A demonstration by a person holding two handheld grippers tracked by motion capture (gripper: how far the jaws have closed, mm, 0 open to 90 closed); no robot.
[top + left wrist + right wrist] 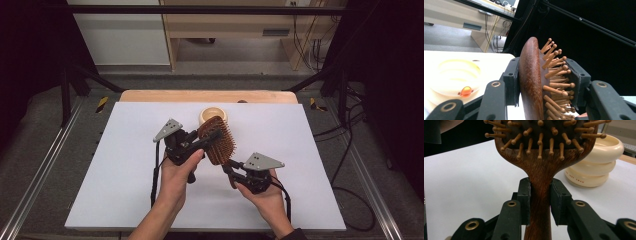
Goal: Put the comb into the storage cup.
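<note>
- Hairbrush (218, 141), dark wood with pale wooden pins, held clear of the white table sheet (115, 190) by both grippers; it hangs just in front of the cream bowl (213, 115), on the person's side of it
- Brush head points toward the cream bowl, handle slopes down and away from it toward the person's right
- Left gripper (209, 138) is clamped across the brush head: in the left gripper view one pad lies flat on the smooth wooden back (530, 82), the other presses into the pins (557, 75); jaws narrow, gripping the head
- Right gripper (229, 166) is clamped on the handle: in the right gripper view the two black pads sit tight on either side of the neck of the hairbrush (540, 190), just below where the head widens
- Left hand (180, 167) and right hand (265, 192) each wrap a gripper body; both lie on the near side of the cream bowl, the right one farther from it
- Cream bowl is a ribbed, ring-stacked shape standing on the sheet near its far edge; small lettering on its lowest ring, too small to read
- A small orange bead (465, 91) lies inside the cream bowl, seen in the left gripper view
- Beyond the cream bowl a strip of wooden tabletop (207, 96) shows past the sheet's far edge
</note>
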